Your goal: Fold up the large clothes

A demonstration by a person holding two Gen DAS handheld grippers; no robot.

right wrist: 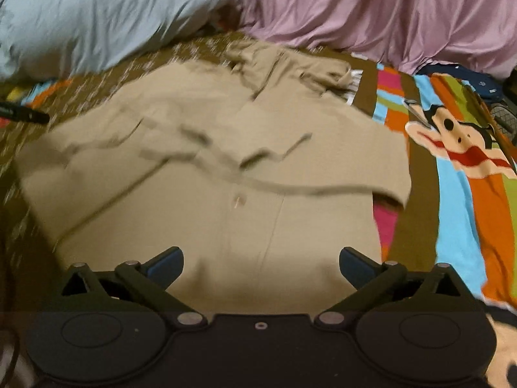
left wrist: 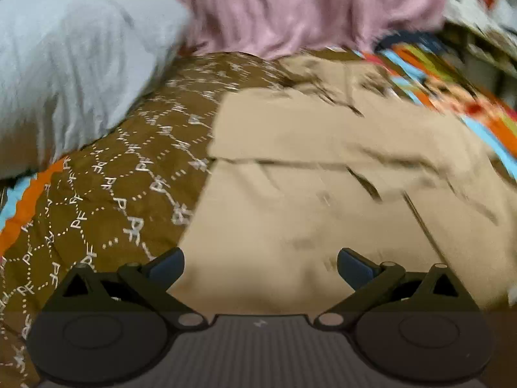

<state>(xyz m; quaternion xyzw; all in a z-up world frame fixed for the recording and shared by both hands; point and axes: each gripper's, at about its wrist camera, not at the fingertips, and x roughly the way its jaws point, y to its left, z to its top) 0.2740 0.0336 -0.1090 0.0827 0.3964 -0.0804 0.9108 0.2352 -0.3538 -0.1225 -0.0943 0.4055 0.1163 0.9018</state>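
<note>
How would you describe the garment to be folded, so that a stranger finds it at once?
Look at the bed with the brown patterned blanket. The garment lies flat in its middle, below the grey pillow. It alone is plain beige.

white "pf" letters repeat across the brown bedspread.

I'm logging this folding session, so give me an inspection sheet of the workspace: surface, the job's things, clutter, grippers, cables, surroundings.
Surface: bed with brown patterned quilt and striped monkey-print blanket.
Job's things: tan garment spread flat, sleeves folded across, collar end rumpled.
Clutter: grey pillow at the garment's far left; dark blue item at far right, unclear.
Grippers: left gripper open, empty, above the garment; right gripper likewise.
Cables: nothing seen.
Surroundings: pink draped fabric behind the bed.
</note>
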